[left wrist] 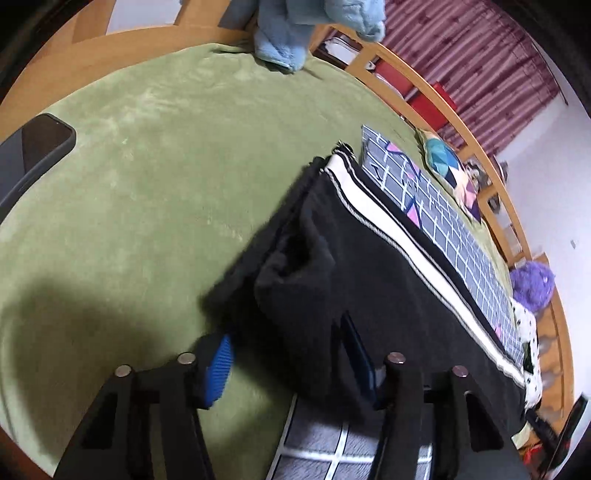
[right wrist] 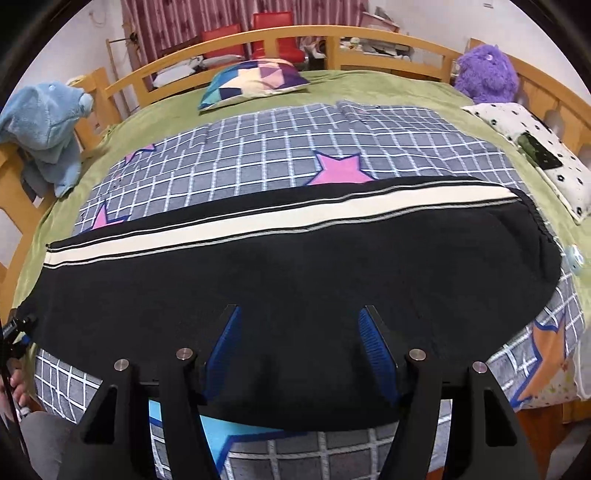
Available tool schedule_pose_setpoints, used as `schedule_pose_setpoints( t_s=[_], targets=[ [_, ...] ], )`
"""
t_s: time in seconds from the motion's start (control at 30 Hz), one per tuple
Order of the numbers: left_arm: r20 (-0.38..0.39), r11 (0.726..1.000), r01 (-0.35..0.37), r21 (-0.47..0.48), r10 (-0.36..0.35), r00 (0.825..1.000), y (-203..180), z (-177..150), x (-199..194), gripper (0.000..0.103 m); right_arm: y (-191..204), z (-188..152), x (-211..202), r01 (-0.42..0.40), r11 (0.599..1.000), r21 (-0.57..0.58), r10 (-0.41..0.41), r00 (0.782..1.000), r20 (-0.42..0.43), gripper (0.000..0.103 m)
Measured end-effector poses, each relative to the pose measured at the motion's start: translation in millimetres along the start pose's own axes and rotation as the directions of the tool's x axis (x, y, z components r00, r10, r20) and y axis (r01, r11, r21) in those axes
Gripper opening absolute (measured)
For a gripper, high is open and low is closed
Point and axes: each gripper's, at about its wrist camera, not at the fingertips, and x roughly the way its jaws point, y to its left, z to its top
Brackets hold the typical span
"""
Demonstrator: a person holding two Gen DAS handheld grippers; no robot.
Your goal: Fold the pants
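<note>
Lying on a grid-and-star quilt (right wrist: pixel 258 147) over a green bedsheet (left wrist: pixel 147 166), black pants (right wrist: pixel 295 280) sit between both grippers' parted, non-gripping jaws; wooden bed rail (right wrist: pixel 295 33) behind, no writing legible

Left gripper (left wrist: pixel 295 365) straddles hem corner of black pants (left wrist: pixel 369 280); pad contact unclear. Pants lie on grid quilt (left wrist: pixel 443 214) over green blanket (left wrist: pixel 147 166). Phone (left wrist: pixel 29 155) at left edge.
</note>
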Motion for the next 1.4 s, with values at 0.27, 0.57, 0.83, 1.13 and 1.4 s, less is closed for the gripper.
schedule_pose_setpoints(
  t_s=[0.27,0.57,0.83,1.13,1.4],
  targets=[
    [0.143,0.980,-0.078,0.185,0.052,0.988,-66,15,-42,0.014,-18,-10,-17,-0.021,1.000,0.018,0.020,0.999,0.037,0.065],
    [0.079,0.835,0.064,0.547,-0.128,0.989,-263,-29,-66,0.011,-44,-13,-34,-0.132,0.988,0.077,0.124,0.987,0.102,0.065],
    [-0.200,0.668,0.290,0.685,-0.210,0.957,-402,-136,-13,0.011,-102,-18,-46,-0.181,0.967,0.178,0.155,0.977,0.149,0.063],
    [-0.427,0.620,0.380,0.687,-0.078,0.901,-420,-209,30,0.021,-133,-26,-27,-0.119,0.982,0.146,0.107,0.990,0.088,0.063],
    [-0.280,0.692,0.256,0.675,-0.081,0.957,-390,-158,-15,0.063,-84,-10,0,-0.239,0.969,0.057,0.235,0.969,0.074,0.063]
  ],
)
